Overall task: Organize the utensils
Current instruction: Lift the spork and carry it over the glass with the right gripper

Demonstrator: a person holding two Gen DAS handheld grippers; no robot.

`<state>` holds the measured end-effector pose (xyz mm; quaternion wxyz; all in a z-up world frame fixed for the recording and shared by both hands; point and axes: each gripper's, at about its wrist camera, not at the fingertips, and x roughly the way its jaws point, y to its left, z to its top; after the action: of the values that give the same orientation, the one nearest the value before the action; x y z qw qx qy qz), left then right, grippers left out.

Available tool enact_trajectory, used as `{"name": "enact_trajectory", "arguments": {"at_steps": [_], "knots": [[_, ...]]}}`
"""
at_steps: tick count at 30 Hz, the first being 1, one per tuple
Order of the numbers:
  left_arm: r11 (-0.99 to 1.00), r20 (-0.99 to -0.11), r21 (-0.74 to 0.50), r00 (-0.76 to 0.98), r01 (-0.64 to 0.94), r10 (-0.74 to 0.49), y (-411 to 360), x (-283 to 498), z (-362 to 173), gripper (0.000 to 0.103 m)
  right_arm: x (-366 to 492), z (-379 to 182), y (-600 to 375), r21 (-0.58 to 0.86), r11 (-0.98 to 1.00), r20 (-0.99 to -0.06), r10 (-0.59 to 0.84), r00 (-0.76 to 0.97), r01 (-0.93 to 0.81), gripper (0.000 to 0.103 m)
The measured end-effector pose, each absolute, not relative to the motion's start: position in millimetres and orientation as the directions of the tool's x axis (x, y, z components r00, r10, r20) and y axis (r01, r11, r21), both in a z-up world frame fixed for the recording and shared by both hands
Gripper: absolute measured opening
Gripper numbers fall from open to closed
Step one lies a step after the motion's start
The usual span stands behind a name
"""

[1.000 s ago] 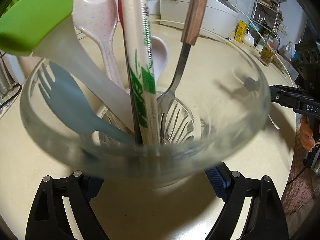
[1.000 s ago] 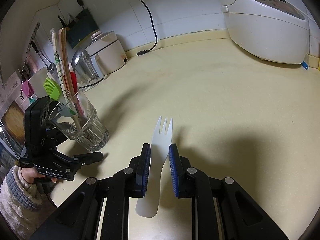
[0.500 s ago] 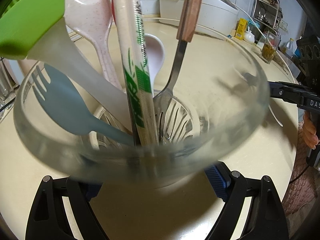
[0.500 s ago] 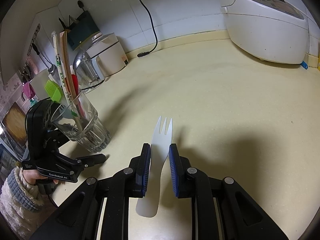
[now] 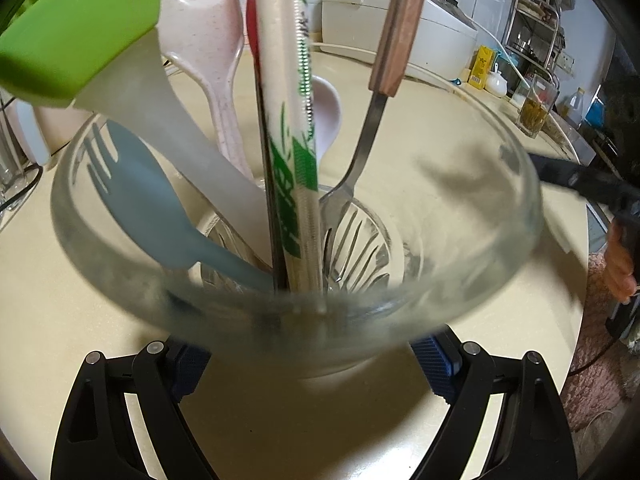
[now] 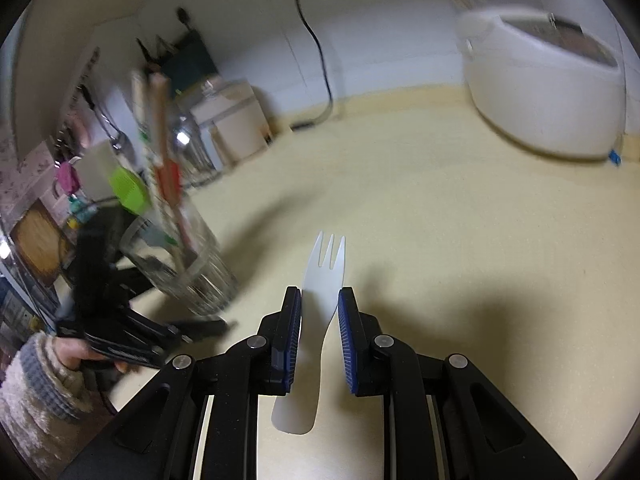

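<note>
My left gripper [image 5: 312,360] is shut on a clear glass [image 5: 500,240], one pad on each side of its base. In the glass stand a blue plastic fork [image 5: 148,200], a green silicone brush [image 5: 80,28], a pink speckled spoon [image 5: 200,20], wrapped chopsticks [image 5: 296,140], a white spoon [image 5: 328,108] and a wooden-handled metal fork [image 5: 360,160]. My right gripper [image 6: 320,308] is shut on a white plastic fork [image 6: 326,264], tines pointing forward, above the cream counter. The glass [image 6: 192,276] leans to the left of it, in the left gripper [image 6: 132,320].
A white rice cooker [image 6: 552,80] stands at the back right of the counter [image 6: 440,220]. A black cable [image 6: 316,52] hangs down the wall. A white appliance [image 6: 236,124] and a clear jar sit behind the glass. A glass of tea [image 5: 536,108] stands far off.
The right wrist view has swung and blurred: the glass now looks larger and closer to the white fork. The white fork stays between the right pads. The left grip on the glass is unchanged.
</note>
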<state>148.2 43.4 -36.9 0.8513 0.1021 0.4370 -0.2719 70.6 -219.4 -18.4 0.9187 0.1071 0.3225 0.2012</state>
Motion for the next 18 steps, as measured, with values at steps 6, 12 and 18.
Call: {"name": "enact_trajectory", "arguments": {"at_steps": [6,12,18], "knots": [[0.831,-0.799,-0.066,0.47,0.552,-0.376,43,148,-36,0.089,59,39,-199,0.333,0.839,-0.396,0.539,0.743,-0.431,0.019],[0.831,-0.8,-0.063,0.47,0.552,-0.373,45,148,-36,0.089,70,96,-161,0.342,0.754,-0.263,0.65,0.713,-0.561,0.019],[0.831,-0.801,-0.056,0.472,0.553,-0.368,46,148,-36,0.089,85,110,-124,0.304,0.723,-0.206,0.686,0.698,-0.621,0.019]]}}
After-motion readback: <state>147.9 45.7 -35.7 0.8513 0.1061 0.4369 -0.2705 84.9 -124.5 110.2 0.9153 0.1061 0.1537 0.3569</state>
